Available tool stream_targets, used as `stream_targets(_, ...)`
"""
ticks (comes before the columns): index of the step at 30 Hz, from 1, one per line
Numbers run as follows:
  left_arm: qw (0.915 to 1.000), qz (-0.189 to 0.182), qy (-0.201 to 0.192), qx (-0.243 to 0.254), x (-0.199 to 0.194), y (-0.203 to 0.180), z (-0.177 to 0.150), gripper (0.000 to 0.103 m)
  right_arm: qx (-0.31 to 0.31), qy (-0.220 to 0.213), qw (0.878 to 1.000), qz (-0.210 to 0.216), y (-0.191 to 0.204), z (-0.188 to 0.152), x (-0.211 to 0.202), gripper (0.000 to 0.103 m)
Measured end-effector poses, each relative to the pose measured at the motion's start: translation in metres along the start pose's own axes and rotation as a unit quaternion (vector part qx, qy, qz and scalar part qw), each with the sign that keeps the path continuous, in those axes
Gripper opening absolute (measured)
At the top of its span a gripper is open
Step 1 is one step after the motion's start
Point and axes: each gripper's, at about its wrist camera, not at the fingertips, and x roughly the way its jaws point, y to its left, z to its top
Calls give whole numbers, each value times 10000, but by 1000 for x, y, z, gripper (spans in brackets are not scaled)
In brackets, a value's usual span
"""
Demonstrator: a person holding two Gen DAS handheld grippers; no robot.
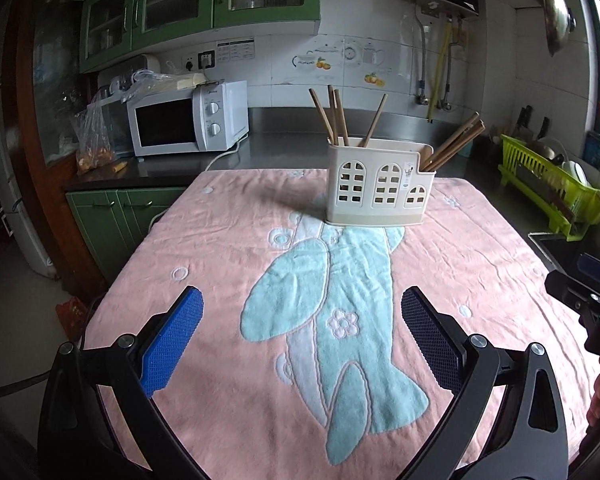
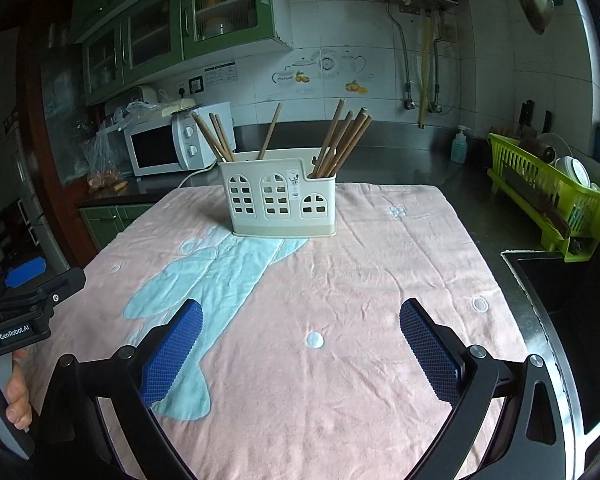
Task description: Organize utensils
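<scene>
the cream plastic holder (image 2: 281, 200) stands upright at the far end of the pink towel (image 2: 360, 280), well away from both grippers. it looks light, so a bump could tip it. the wooden chopsticks (image 2: 340, 140) lean out at angles and could snag a finger. the left gripper (image 1: 302, 336) and right gripper (image 2: 300, 344) are both spread wide and hold nothing. the towel is soft and wrinkly. the holder has little window holes, and the sticks are thin and smooth.
</scene>
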Motion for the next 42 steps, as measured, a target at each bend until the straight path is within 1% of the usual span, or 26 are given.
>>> stream_targets(34, 9998, 54, 76, 150, 1, -5, 0, 98, -68, 32, 10000, 40, 7, 0, 1, 96)
stream_targets(42, 9999, 63, 86, 113, 2, -4, 1, 98, -66, 43, 10000, 50, 6, 0, 1, 96)
